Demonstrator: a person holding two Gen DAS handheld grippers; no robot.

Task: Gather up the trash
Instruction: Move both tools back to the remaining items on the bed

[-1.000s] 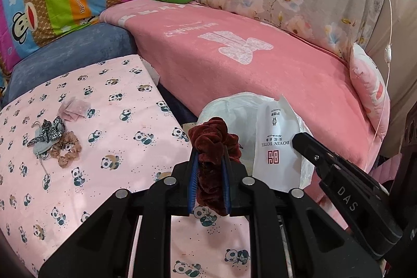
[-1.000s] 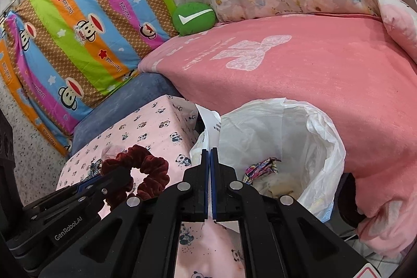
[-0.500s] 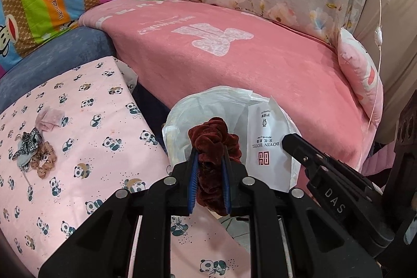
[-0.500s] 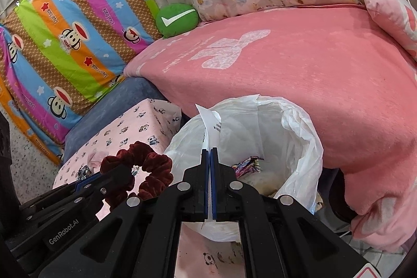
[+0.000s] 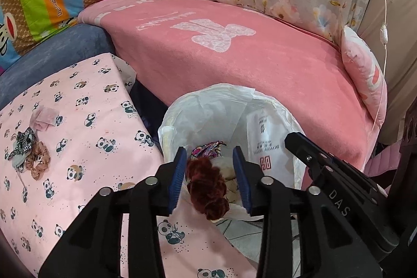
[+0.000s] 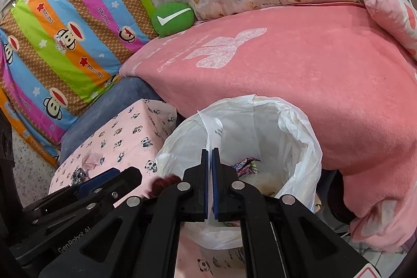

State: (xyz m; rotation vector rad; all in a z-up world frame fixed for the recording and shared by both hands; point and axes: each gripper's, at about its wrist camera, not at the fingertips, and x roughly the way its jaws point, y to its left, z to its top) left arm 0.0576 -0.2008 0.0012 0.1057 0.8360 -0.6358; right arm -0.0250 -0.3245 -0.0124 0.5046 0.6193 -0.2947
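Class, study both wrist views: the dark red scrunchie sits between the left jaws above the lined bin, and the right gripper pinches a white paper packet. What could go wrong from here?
1. The left gripper is opening its jaws; the dark red scrunchie hangs near the white bin liner's front rim and may land outside.
2. The white paper packet, pinched by the right gripper, might snag the liner when dropped.
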